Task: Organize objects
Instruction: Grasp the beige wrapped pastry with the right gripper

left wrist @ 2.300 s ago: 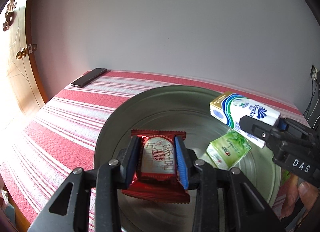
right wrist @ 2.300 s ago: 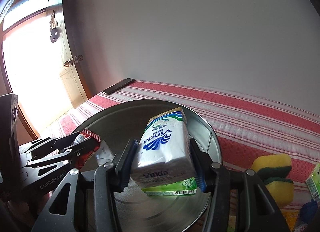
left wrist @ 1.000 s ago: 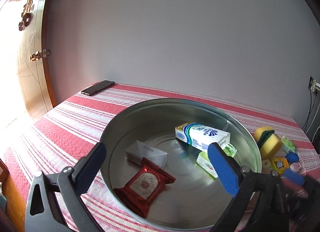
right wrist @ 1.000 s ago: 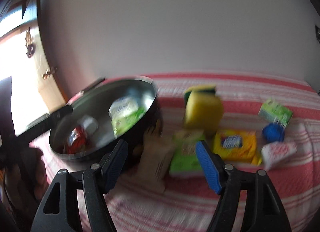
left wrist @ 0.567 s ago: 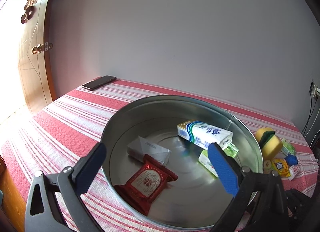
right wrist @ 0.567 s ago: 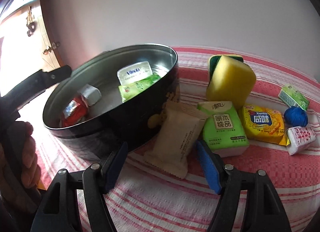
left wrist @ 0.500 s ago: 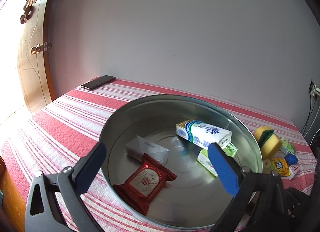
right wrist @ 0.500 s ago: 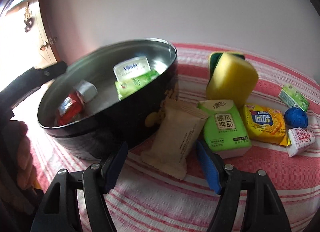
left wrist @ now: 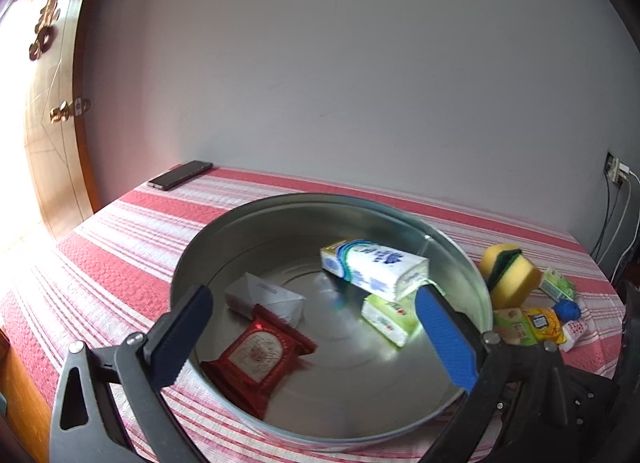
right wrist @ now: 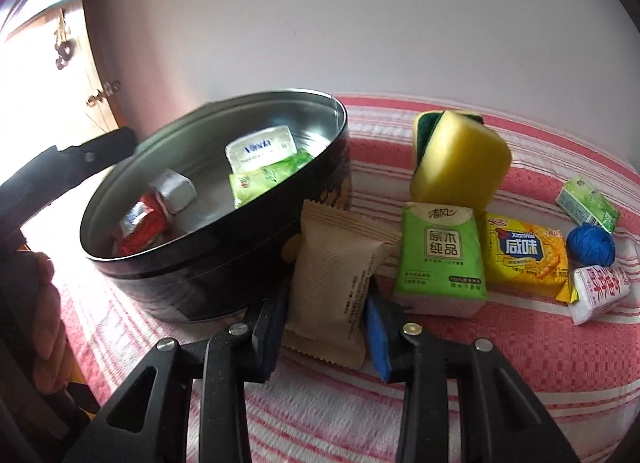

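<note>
Right tool [right wrist: 326, 313] clenched on flat beige crinkle-edged snack packet [right wrist: 340, 279] at the round black metal tin's [right wrist: 208, 283] four o'clock; low grip may slip. Left tool [left wrist: 316, 335] released.

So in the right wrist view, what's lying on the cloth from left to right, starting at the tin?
Round tin → beige snack packet → green tissue pack → yellow cracker packet → blue yarn ball
</note>
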Tool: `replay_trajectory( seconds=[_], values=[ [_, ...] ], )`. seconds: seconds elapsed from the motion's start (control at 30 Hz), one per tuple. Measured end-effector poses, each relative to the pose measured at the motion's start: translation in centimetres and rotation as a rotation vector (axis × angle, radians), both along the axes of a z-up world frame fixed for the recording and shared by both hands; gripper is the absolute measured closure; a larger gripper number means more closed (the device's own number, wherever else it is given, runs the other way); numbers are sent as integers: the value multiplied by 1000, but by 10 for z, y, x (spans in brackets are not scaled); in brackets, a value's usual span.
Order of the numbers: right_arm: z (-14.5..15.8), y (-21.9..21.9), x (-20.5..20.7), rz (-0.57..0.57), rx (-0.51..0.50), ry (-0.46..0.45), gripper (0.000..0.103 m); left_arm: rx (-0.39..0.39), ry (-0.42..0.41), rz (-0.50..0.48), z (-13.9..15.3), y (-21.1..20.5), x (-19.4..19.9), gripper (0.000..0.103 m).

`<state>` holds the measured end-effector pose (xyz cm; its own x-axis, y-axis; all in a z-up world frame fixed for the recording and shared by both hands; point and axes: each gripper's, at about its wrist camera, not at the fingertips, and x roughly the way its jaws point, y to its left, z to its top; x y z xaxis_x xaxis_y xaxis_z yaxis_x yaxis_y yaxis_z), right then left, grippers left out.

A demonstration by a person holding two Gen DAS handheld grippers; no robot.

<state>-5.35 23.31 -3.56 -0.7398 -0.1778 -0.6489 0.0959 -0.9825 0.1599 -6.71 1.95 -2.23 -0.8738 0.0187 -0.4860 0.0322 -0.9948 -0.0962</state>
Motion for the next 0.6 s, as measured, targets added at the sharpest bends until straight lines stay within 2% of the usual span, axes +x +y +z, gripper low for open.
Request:
replay_trajectory(
  seconds=[0.1, 0.27, 0.43, 0.6],
  values=[
    [12, 11, 17, -11, -20, 58, 64, -24, 14, -30, 5, 15, 5, 0],
    [36, 52, 43, -109, -14, 149, 64, -66, 22, -94, 8, 51, 15, 0],
    [32, 104, 61, -251, 5, 171, 64, -135, 17, -176, 5, 102, 25, 0],
    [27, 130, 65, -313, 2, 175, 64, -214, 12, -247, -4, 154, 28, 0]
  ],
)
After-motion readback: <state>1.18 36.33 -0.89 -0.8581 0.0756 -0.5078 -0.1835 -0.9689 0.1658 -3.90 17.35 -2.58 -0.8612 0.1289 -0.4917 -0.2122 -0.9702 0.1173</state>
